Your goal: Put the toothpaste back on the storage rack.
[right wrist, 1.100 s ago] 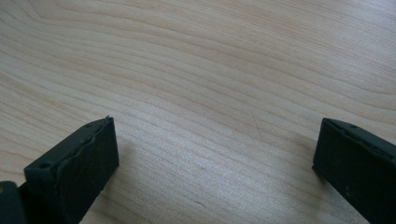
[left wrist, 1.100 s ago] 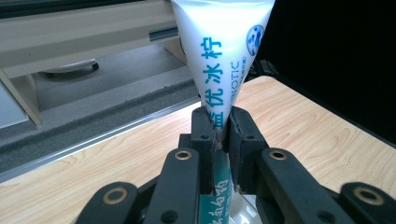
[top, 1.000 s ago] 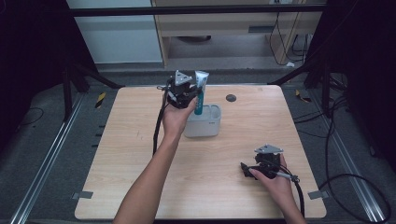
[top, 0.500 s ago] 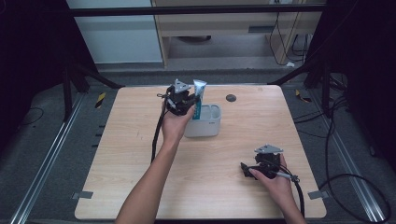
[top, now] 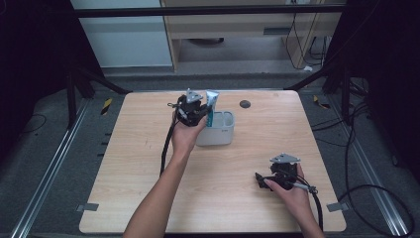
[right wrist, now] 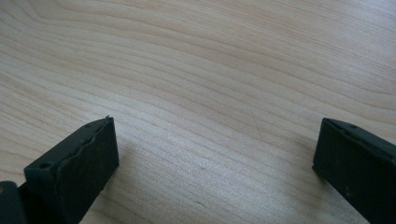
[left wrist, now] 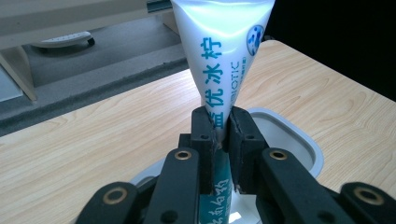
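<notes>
A white and teal toothpaste tube [left wrist: 223,56] stands upright in a grey-white holder cup [left wrist: 292,140], crimped end up. My left gripper [left wrist: 222,125] is shut on the tube's lower half, just above the cup. From above, the tube [top: 212,105] rises out of the cup [top: 224,134] at the table's middle back, with the left gripper [top: 200,110] against its left side. My right gripper [top: 260,179] rests low near the table's front right. Its jaws stand wide apart in the right gripper view [right wrist: 212,154], with bare wood between them.
The wooden table [top: 124,168] has a dark round hole [top: 244,104] behind the cup. A black cable trails from each gripper. Black frame legs and floor rails flank the table; a cabinet stands beyond its far edge.
My left gripper and the tube have shifted slightly right and down, toward the cup. The right gripper has stayed in place.
</notes>
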{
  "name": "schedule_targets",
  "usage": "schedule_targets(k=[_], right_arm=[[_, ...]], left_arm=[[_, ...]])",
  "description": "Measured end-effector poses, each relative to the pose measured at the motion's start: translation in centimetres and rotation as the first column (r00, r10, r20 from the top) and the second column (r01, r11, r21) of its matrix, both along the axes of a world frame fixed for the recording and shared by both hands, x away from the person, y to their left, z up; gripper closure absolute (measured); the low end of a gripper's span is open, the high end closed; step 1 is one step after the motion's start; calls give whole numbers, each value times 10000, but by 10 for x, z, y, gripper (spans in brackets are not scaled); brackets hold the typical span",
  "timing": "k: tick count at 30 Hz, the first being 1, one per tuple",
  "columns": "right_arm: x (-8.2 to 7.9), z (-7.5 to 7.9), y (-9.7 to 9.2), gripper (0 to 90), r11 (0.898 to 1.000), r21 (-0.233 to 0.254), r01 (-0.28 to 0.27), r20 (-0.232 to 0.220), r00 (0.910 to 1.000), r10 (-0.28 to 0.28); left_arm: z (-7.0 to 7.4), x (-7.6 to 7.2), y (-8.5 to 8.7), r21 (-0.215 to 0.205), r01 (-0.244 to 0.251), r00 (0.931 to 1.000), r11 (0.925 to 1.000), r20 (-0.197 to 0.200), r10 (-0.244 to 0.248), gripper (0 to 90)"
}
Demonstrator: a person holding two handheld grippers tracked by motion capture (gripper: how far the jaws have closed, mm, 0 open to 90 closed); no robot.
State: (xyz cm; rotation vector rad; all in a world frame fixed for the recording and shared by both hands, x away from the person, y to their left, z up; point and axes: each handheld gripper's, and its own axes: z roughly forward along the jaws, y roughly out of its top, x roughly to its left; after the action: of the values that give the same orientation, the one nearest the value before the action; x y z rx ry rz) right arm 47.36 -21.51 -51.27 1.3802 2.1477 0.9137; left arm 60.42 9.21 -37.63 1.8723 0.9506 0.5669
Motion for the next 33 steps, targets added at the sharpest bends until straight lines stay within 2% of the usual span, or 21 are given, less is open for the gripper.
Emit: schedule_targets(k=[14, 24, 33], right_arm=[[0, 0, 0, 4, 10000, -11, 2, 4, 10000, -2], [0, 0, 0, 4, 10000, -26, -3, 8, 10000, 3], [0, 0, 0, 4, 10000, -21, -1, 3, 10000, 1]], left_arm=[[-9, 0, -2, 185, 78, 9998, 9998, -174, -75, 810], [-17, 0, -5, 368, 125, 9989, 9992, -456, -108, 809], [-20, 1, -5, 380, 158, 9982, 9992, -585, -135, 809]])
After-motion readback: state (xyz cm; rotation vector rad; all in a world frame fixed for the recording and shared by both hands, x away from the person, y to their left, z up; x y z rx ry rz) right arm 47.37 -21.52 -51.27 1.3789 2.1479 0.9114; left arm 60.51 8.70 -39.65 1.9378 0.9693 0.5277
